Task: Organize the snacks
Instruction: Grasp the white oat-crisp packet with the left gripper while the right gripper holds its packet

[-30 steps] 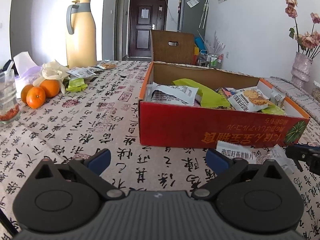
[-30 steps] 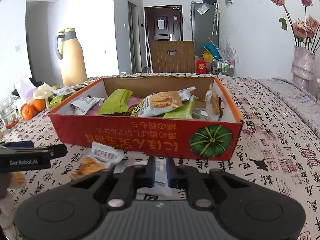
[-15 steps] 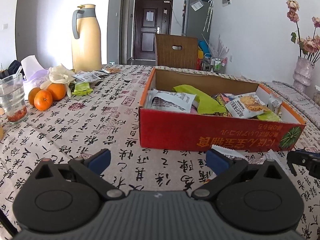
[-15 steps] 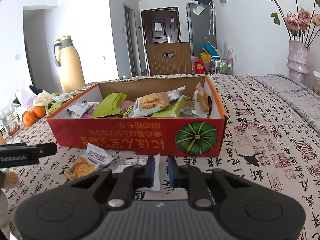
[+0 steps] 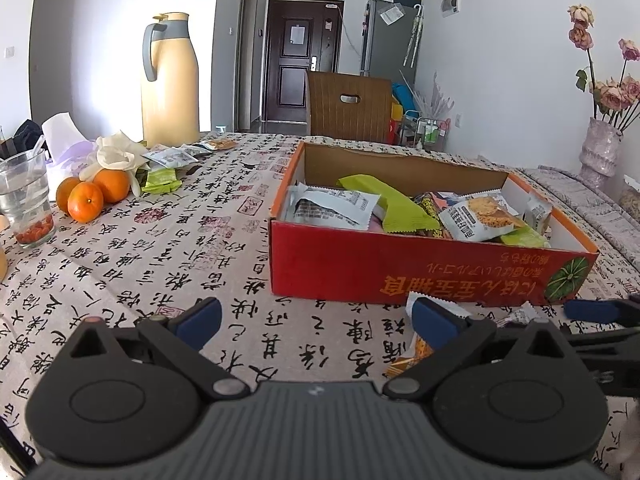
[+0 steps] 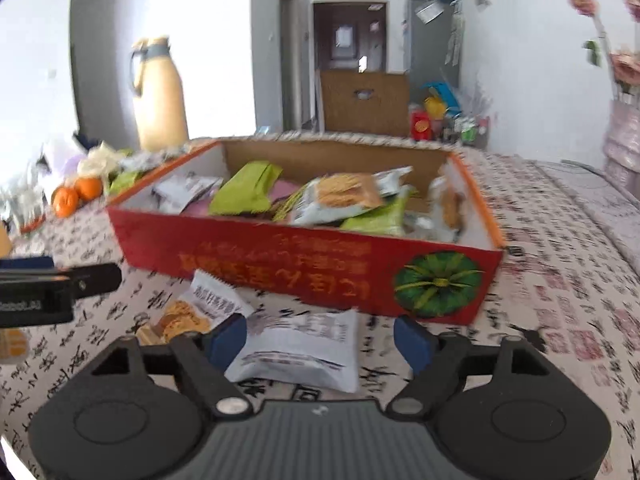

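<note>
1. Two snack packets lie on the desk (image 6: pixel 560 248) before the red cardboard box (image 6: pixel 280 256); only the right wrist view shows the white packet (image 6: pixel 304 348) whole, flat, crinkled, long axis across.
2. Right gripper (image 6: pixel 320 338) fingers have just spread, straddling it untouched.
3. Left gripper (image 5: pixel 316 320) fingers spread, empty.

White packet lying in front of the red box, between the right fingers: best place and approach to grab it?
The white packet lies flat on the tablecloth, near the red box. The right gripper, jaws just opened, straddles it without pressing. Come down from above and pinch across its near sealed edge; the box blocks the far side.
</note>
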`<state>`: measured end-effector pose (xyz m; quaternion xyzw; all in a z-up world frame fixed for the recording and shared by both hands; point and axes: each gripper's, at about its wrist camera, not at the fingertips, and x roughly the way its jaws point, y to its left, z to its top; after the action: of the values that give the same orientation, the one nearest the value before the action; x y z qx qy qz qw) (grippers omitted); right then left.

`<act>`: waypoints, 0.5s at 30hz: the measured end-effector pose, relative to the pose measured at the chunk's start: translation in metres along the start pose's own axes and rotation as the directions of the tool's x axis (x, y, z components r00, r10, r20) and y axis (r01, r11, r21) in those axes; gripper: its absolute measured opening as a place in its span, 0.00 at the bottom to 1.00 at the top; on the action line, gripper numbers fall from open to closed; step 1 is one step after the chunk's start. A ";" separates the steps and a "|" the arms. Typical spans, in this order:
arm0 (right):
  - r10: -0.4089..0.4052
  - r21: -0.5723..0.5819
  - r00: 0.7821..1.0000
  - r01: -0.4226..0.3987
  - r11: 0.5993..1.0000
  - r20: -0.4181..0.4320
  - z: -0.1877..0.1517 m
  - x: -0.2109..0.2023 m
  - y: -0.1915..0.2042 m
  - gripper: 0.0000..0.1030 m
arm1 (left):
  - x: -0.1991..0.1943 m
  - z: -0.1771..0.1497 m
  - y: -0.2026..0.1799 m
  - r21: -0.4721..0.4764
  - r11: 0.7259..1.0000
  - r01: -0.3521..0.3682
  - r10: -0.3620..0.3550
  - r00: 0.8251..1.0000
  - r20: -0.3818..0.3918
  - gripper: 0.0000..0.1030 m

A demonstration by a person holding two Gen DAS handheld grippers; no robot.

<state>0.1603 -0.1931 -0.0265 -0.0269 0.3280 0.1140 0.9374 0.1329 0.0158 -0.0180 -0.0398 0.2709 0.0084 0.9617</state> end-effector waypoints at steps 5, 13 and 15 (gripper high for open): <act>-0.005 -0.055 0.997 0.001 0.998 -0.074 0.002 0.022 0.014 0.71 | -0.003 0.001 0.004 -0.010 1.000 0.000 0.000 1.000 0.000 1.00; 0.017 -0.051 1.000 -0.017 0.999 -0.013 -0.006 0.003 0.007 0.44 | 0.003 -0.001 -0.005 0.006 0.999 0.036 -0.036 0.999 -0.024 1.00; 0.017 -0.046 1.000 -0.017 0.999 -0.002 -0.006 -0.001 0.004 0.42 | 0.006 -0.002 -0.010 0.013 0.999 0.046 -0.045 0.998 -0.038 1.00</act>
<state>0.1547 -0.1903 -0.0307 -0.0456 0.3261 0.1293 0.9353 0.1376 0.0055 -0.0227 -0.0394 0.2880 -0.0162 0.9567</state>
